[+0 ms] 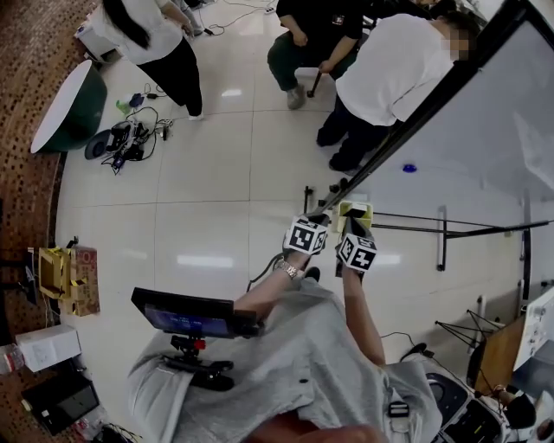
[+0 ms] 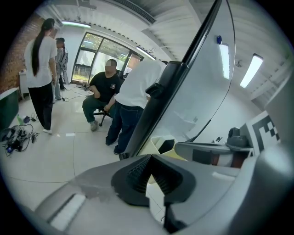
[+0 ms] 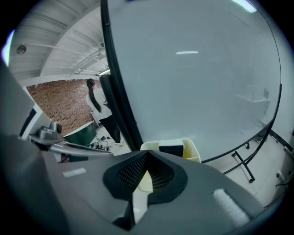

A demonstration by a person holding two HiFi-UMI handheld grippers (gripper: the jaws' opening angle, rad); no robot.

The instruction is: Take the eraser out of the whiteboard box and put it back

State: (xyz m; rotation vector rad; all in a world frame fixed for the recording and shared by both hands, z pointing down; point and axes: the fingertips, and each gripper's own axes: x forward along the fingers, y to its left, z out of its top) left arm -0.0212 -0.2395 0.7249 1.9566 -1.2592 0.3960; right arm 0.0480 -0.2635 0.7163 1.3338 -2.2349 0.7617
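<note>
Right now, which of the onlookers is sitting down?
The person in black, seated; the long-haired person in white and the white-shirted person by the whiteboard both stand.

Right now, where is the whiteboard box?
In the head view, the pale yellow whiteboard box sits just right of centre, at the whiteboard's lower corner; the right gripper view shows it just beyond the jaws.
</note>
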